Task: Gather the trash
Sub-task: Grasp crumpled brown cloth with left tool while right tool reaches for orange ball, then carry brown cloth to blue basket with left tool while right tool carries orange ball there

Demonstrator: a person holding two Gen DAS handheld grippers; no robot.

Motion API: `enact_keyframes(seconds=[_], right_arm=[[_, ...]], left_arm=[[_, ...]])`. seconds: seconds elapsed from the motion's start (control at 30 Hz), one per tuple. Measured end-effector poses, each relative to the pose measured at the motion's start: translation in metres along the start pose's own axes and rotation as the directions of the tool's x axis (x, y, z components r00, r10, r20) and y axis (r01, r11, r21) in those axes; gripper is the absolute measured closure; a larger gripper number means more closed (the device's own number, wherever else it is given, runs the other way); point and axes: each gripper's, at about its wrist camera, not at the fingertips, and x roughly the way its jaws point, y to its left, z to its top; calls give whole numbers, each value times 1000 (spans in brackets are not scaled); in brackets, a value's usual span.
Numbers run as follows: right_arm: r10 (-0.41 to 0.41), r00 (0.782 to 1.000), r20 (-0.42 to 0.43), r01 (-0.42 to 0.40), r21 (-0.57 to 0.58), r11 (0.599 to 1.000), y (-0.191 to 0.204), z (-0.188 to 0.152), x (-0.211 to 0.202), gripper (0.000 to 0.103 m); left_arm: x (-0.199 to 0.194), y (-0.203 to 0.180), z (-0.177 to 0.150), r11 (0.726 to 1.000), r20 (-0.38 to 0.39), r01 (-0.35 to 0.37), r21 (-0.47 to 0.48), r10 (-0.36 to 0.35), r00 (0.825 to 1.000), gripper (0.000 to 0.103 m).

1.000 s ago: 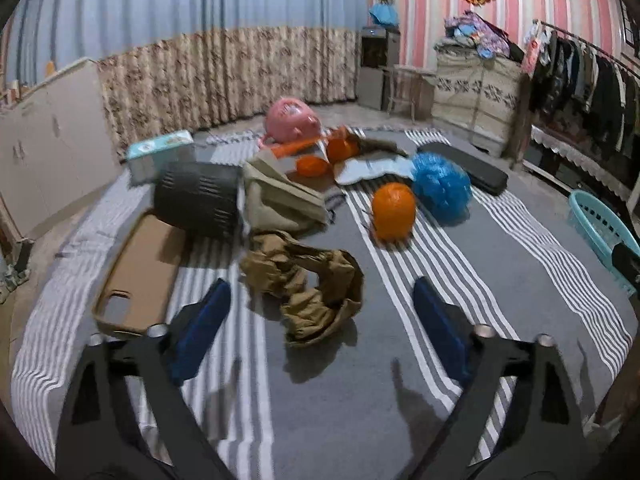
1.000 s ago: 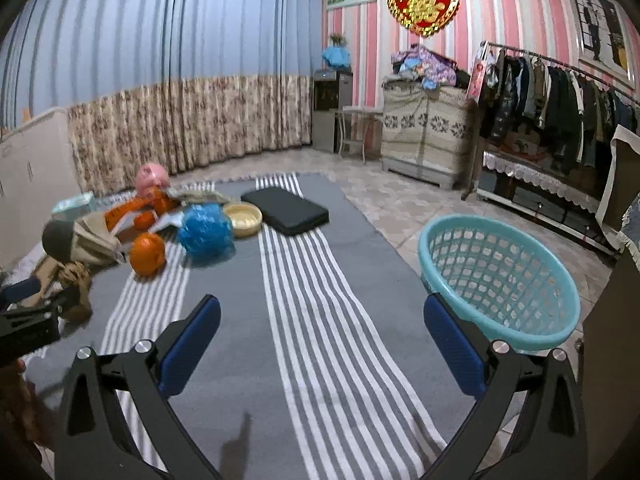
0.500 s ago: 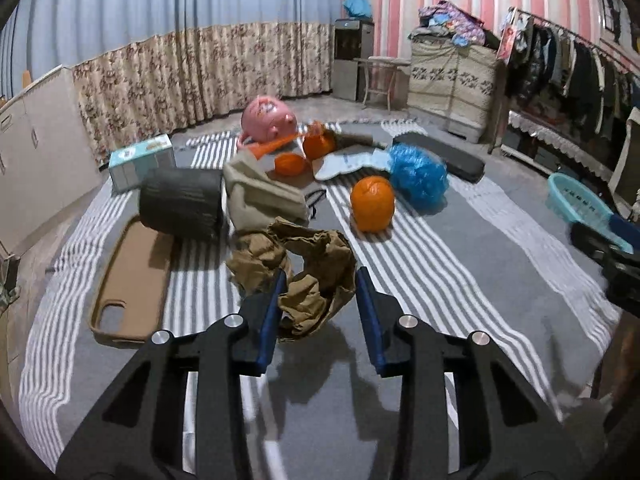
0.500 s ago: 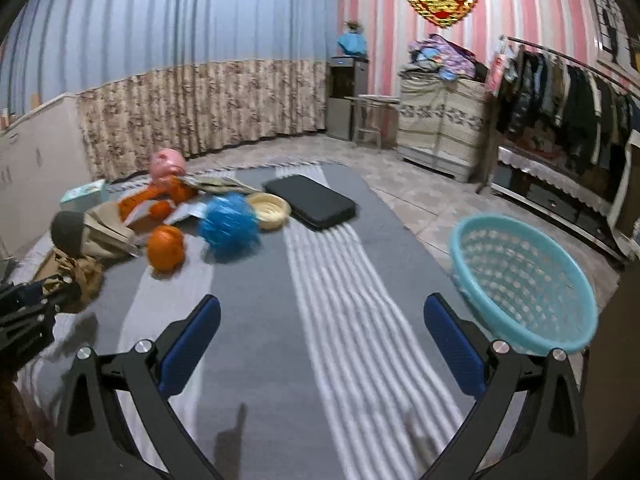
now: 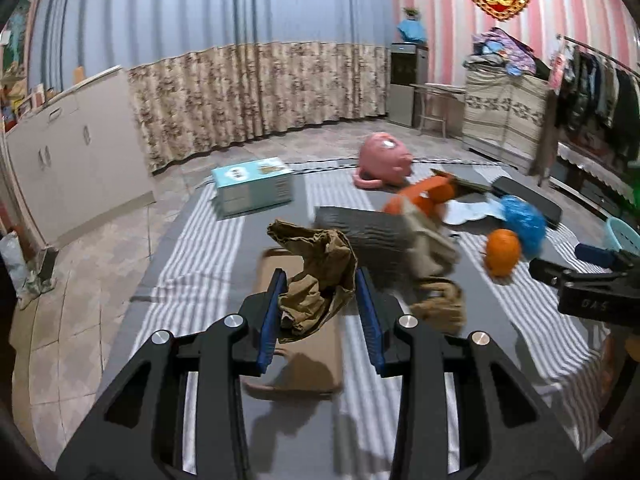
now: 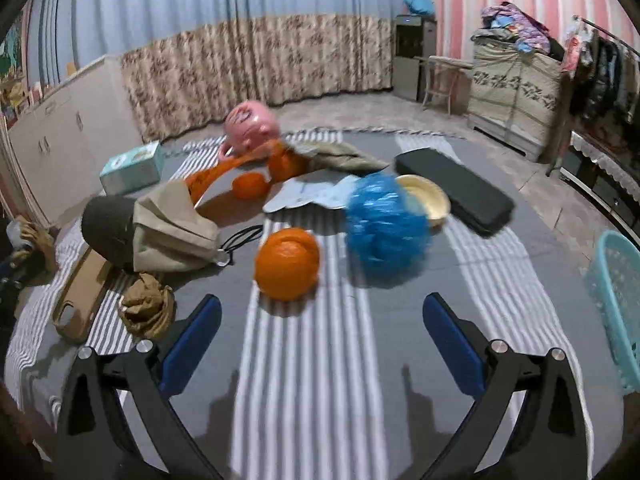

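Note:
My left gripper (image 5: pixel 320 312) is shut on a crumpled brown paper bag (image 5: pixel 316 276) and holds it lifted above the striped rug (image 5: pixel 200 264). A second crumpled brown piece (image 5: pixel 440 304) lies on the rug below it; it also shows in the right wrist view (image 6: pixel 148 308). My right gripper (image 6: pixel 320 336) is open and empty, low over the rug, just short of an orange ball (image 6: pixel 287 264) and a blue crumpled plastic bag (image 6: pixel 384 228). A turquoise basket (image 6: pixel 616 304) stands at the right edge.
On the rug lie a flat brown tray (image 6: pixel 80 300), a dark roll (image 6: pixel 106 224) in beige cloth (image 6: pixel 168 232), a teal box (image 6: pixel 132 166), a pink toy (image 6: pixel 250 124), a yellow bowl (image 6: pixel 430 198) and a black pad (image 6: pixel 456 196). Cabinets stand at the left, a clothes rack at the right.
My left gripper closed on the brown paper bag and lifted it off the rug. My right gripper swung left toward the orange ball and blue bag, staying open.

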Motion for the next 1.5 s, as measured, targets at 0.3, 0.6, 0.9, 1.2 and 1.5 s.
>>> enact_keyframes(seconds=[0.3, 0.6, 0.9, 1.2, 1.5], right_arm=[[-8, 991, -131, 2, -47, 999, 25, 19, 54, 40], [86, 994, -71, -88, -27, 996, 10, 20, 18, 64], [27, 995, 91, -29, 20, 999, -84, 33, -73, 64], [-252, 956, 150, 235, 121, 964, -241, 13, -133, 63], [-356, 929, 99, 320, 263, 910, -351, -12, -126, 63]], left_arm=[[13, 27, -6, 999, -25, -27, -37, 26, 999, 69], [-1, 17, 3, 999, -6, -46, -21, 46, 999, 69], [-22, -47, 28, 999, 61, 26, 26, -27, 998, 69], [-28, -169, 51, 979, 103, 170, 111, -182, 978, 68], [-19, -319, 49, 912, 81, 346, 220, -370, 925, 68]])
